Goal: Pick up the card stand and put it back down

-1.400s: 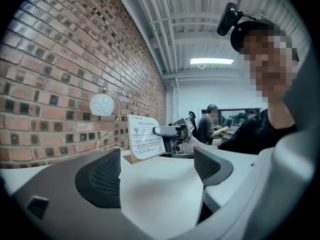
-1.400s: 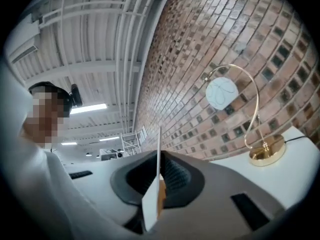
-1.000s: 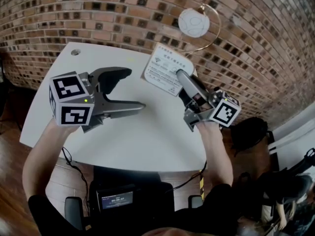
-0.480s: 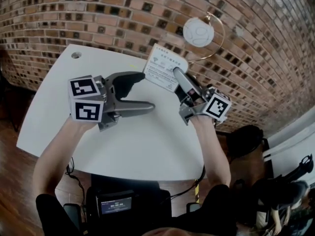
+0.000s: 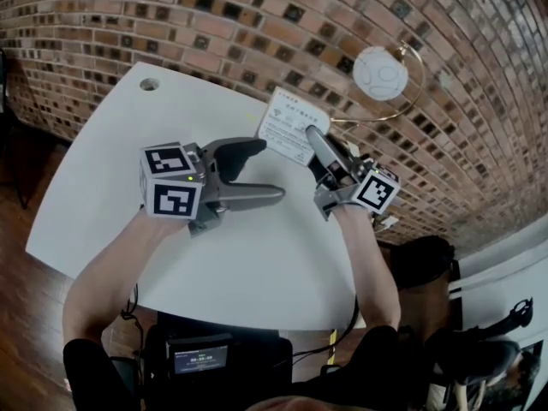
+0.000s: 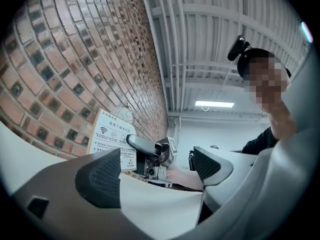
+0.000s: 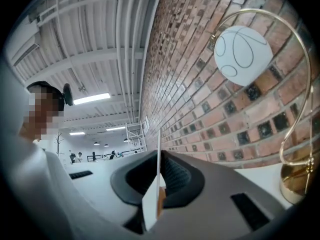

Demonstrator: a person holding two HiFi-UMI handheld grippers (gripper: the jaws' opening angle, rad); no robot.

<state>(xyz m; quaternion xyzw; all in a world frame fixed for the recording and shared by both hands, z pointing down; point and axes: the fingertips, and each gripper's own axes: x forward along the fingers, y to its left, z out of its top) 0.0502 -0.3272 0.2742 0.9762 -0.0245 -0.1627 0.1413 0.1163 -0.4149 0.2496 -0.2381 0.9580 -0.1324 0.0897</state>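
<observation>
Right gripper [image 5: 312, 135] is clamped on the card stand [image 5: 291, 125], a thin white printed sheet with a sliver of orange-brown base. In the right gripper view the sheet stands edge-on between the two dark ribbed pads, which press it from both sides. From the head view, the stand sits just left of the brass arc lamp with the white globe [image 5: 380, 74], over the far edge of the white table [image 5: 154, 127] near the red brick wall [image 5: 171, 15]. No view shows whether its foot touches the tabletop.

Left gripper [image 5: 267, 171] hangs farther from the lamp than the stand does. Its jaws are spread with nothing between them, and they point towards the stand.

As I judge it, the main risk is the pinch itself. A stiff, slick sheet gripped on a narrow strip could swing or slide between the pads if the hand tilts. If it is let go while leaning, or before the base is flat on the table, it would probably topple, perhaps off the far edge. Drifting towards the lamp could knock the lamp's base or arc. The spread left jaws could also clip the sheet if they close in.

No box, tray or bowl is visible. The only holder is the stand, which carries its printed card.
</observation>
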